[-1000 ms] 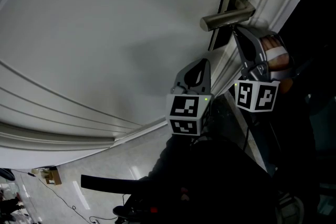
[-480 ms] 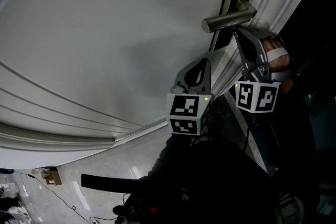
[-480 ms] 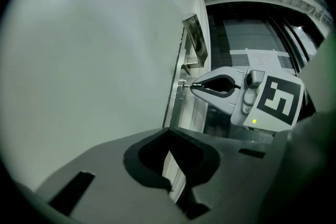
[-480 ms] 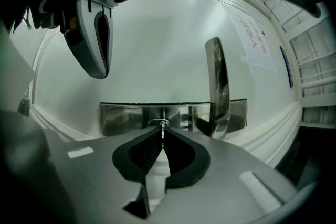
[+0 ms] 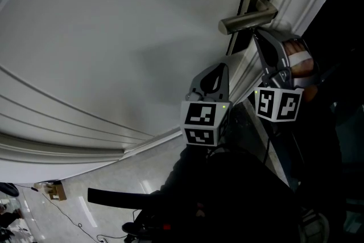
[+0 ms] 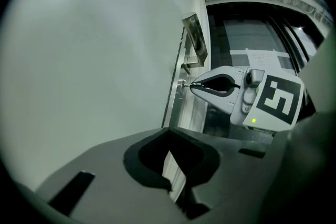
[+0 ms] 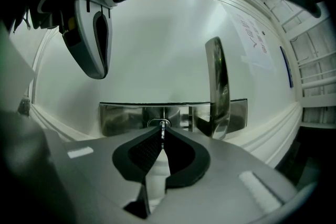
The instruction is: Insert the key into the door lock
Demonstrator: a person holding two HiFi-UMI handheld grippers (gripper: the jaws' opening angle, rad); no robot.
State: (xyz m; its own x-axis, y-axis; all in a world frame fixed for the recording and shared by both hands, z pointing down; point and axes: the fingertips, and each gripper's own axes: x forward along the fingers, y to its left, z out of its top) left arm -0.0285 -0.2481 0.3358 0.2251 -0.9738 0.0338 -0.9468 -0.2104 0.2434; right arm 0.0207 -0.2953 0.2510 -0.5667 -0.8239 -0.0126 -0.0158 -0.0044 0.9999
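— Two grippers; how do they stand?
— Right gripper [image 7: 161, 140] clamps one key [image 7: 163, 130], tip at the one lock [image 7: 167, 123] beside one handle [image 7: 218, 86]. Left gripper [image 6: 175, 186]: jaws pressed together, empty, off the door [image 5: 114, 37].

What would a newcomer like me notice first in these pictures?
First, the right tongs pinching a thin key, its tip at the steel lock plate. Beside it juts the shiny door handle on a big white door, while the left tongs hang shut and empty nearby.
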